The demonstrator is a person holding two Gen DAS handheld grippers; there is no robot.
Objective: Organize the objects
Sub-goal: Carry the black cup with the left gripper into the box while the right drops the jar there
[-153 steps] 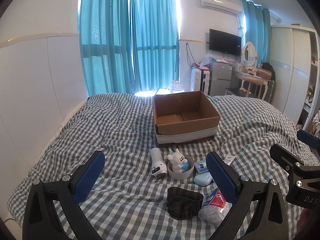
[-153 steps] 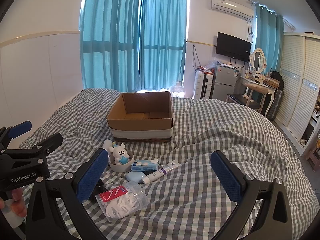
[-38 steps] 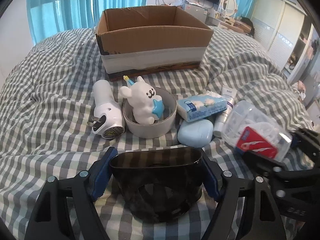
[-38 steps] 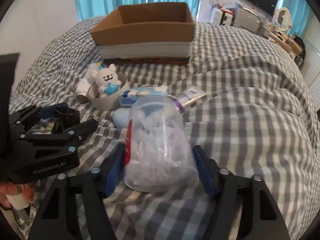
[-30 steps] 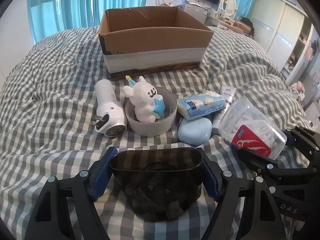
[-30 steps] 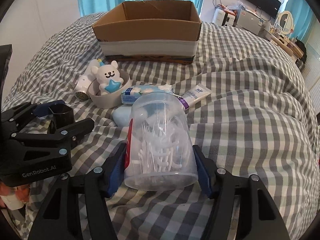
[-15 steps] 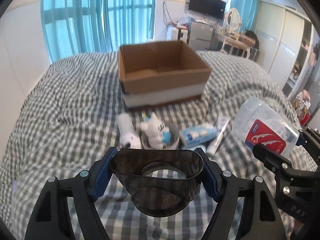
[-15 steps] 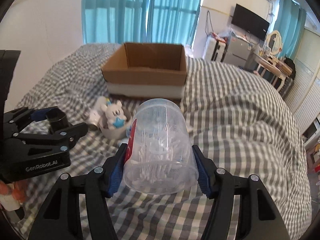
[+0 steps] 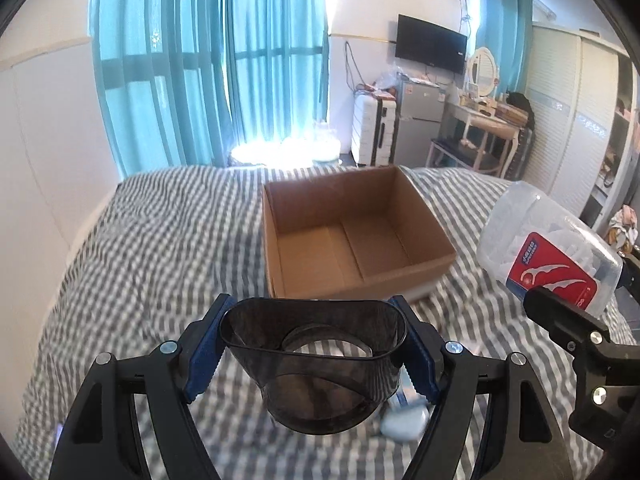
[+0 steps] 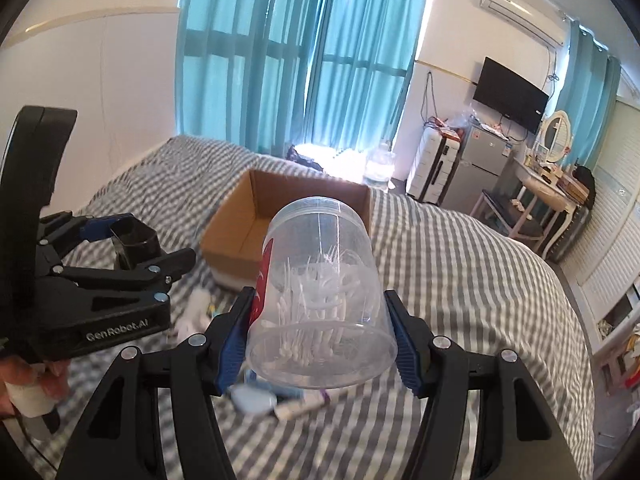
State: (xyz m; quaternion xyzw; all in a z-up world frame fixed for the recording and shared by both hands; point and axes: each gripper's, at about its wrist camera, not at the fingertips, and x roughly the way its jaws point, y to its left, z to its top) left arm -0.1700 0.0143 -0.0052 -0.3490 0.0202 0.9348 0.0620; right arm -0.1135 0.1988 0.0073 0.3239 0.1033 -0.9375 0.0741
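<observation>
My left gripper (image 9: pixel 312 354) is shut on a dark smoky plastic cup (image 9: pixel 316 364) and holds it in the air just short of the open cardboard box (image 9: pixel 352 236). My right gripper (image 10: pixel 320 336) is shut on a clear plastic jar of floss picks (image 10: pixel 320 292) with a red label, held up above the bed with the box (image 10: pixel 248 240) behind it. The jar also shows at the right of the left wrist view (image 9: pixel 548 256). The box is empty inside.
The grey checked bed cover (image 9: pixel 160 248) lies under everything. A pale blue case (image 9: pixel 404 424), a tube (image 10: pixel 304 404) and other small items lie on it below the grippers. A white wall (image 9: pixel 36 140) is on the left; furniture stands at the far right.
Both grippers have risen from the bed with their objects and moved forward toward the box. The small items on the cover now lie below and mostly hidden.
</observation>
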